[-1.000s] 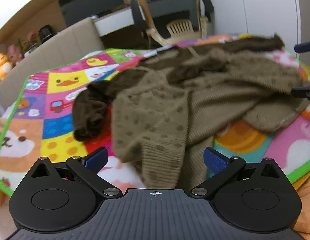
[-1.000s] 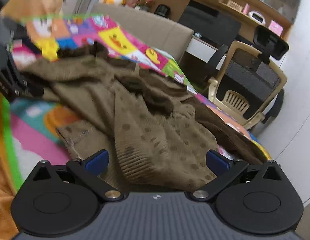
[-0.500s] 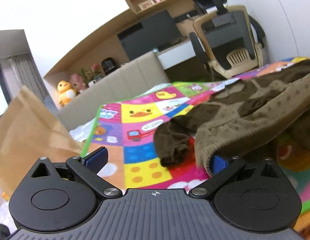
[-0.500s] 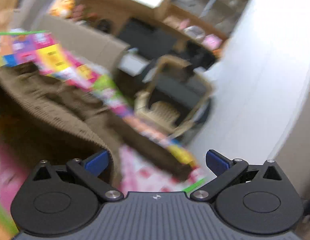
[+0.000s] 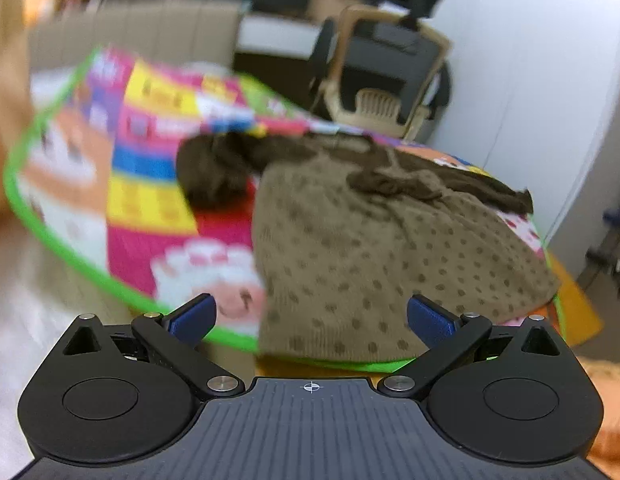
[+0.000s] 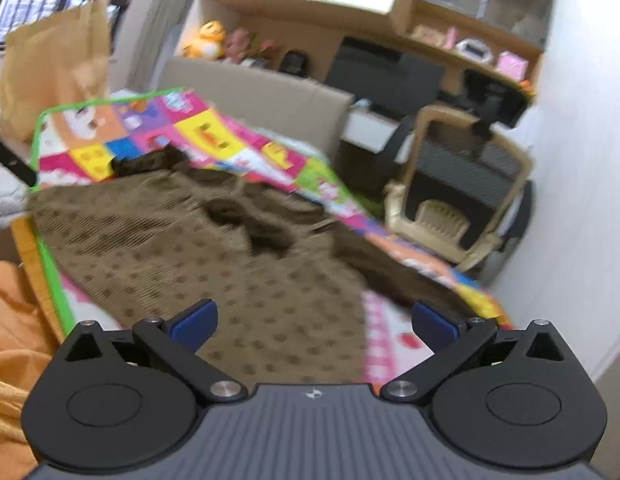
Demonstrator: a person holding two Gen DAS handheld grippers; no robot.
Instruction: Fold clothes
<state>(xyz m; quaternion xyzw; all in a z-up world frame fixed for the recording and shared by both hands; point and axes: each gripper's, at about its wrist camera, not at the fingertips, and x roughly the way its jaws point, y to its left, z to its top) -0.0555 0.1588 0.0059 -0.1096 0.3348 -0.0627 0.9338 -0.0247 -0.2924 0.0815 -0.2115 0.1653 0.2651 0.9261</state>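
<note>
Dotted sweater (image 5: 374, 264), patterned mat (image 5: 149, 184), its print seemingly blurred

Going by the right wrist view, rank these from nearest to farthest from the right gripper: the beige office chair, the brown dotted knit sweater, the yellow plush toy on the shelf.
1. Brown dotted knit sweater: spread on the mat, directly ahead of the open right gripper.
2. Beige office chair: beyond the mat, to the right.
3. Yellow plush toy: on the far shelf, upper left.
</note>
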